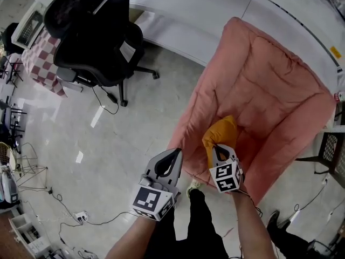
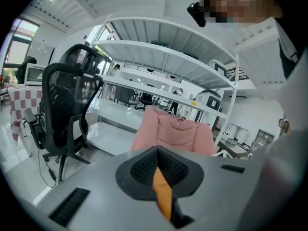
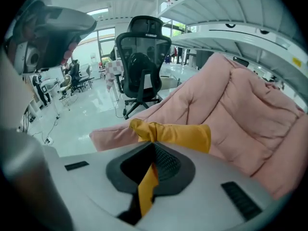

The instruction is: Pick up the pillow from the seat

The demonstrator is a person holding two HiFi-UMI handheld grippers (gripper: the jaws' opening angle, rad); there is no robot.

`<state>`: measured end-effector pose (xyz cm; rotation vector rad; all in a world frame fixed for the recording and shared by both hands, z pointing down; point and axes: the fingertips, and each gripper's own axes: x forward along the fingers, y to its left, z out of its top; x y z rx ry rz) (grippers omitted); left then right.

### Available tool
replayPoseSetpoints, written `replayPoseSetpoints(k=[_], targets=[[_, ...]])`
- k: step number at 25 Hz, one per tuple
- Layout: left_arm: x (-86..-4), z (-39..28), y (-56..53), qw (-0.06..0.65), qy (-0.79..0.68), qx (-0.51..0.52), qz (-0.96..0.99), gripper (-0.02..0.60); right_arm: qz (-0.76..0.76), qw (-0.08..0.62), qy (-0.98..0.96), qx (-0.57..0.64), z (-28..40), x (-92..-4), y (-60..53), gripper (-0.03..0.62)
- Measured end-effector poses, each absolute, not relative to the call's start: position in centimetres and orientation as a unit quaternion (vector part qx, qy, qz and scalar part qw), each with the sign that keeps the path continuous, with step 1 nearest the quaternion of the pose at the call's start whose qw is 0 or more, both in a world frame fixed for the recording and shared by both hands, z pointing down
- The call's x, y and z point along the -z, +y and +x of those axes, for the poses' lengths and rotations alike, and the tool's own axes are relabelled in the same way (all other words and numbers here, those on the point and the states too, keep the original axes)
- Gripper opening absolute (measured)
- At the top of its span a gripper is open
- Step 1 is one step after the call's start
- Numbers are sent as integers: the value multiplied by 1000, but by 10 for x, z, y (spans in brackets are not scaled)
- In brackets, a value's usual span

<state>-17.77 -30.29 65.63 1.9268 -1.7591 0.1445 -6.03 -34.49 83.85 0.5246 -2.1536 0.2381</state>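
A yellow pillow [image 1: 222, 133] lies bunched at the front part of a pink quilted seat [image 1: 269, 85]. My right gripper [image 1: 218, 148] is shut on the pillow's near corner. In the right gripper view the pillow [image 3: 178, 134] folds out just beyond the closed jaws of that gripper [image 3: 154, 144], with the pink seat [image 3: 240, 109] behind. My left gripper [image 1: 176, 152] hovers over the floor just left of the seat's front edge, shut with nothing in it. In the left gripper view that gripper [image 2: 157, 151] points at the seat [image 2: 173, 131] from a distance.
A black office chair [image 1: 97, 31] stands on the glossy floor to the left. A long white bench [image 1: 188, 9] runs behind the seat. A checkered cloth [image 1: 43, 58] is at far left. Cables and a power strip [image 1: 81, 216] lie lower left. A dark stool [image 1: 334, 150] stands at right.
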Motion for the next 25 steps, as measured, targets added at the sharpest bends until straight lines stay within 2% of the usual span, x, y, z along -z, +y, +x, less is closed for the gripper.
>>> replayPoseSetpoints(k=[6, 15, 25], targets=[[-634, -159, -300, 247, -634, -52, 731, 5, 266, 399, -868, -131, -28, -801, -352, 8], [-589, -130, -305, 242, -605, -59, 756, 5, 347, 288, -872, -188, 1, -707, -358, 8], [-520, -98, -300, 229, -570, -50, 787, 5, 424, 219, -853, -212, 45, -602, -346, 8]])
